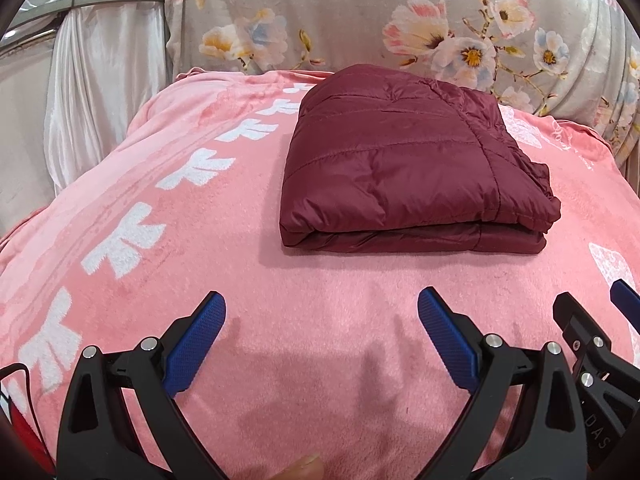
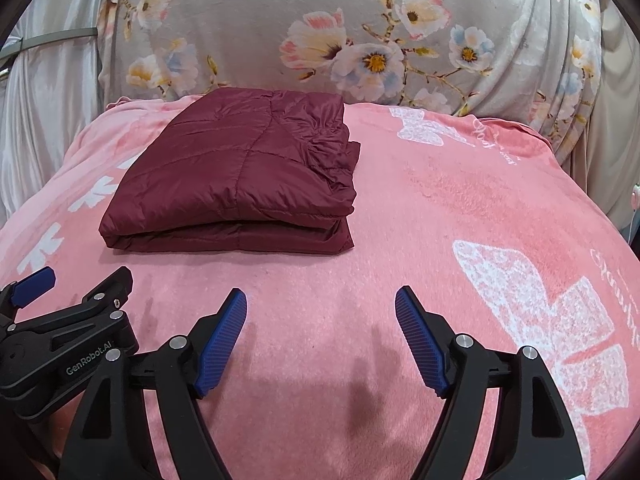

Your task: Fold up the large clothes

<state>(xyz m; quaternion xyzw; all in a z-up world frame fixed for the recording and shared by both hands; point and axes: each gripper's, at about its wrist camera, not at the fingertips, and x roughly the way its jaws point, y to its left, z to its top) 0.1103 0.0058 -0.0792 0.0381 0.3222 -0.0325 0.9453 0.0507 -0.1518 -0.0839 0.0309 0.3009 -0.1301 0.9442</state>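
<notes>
left wrist view: i see my left gripper (image 1: 322, 312) and right gripper (image 2: 321, 312) both spread wide, holding nothing, short of the folded maroon jacket (image 1: 404, 160) on the pink blanket (image 1: 168, 208).

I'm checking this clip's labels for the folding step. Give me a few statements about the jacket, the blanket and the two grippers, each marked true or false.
1. The maroon quilted puffer jacket lies folded into a compact stack. True.
2. The left gripper is shut on the jacket. False: its jaws are open, short of the jacket and holding nothing.
3. The jacket rests on a pink fleece blanket with white print. True.
4. The right gripper is touching the jacket. False: it is open above bare blanket, apart from it.
5. A grey floral cloth hangs behind the blanket. True.
</notes>
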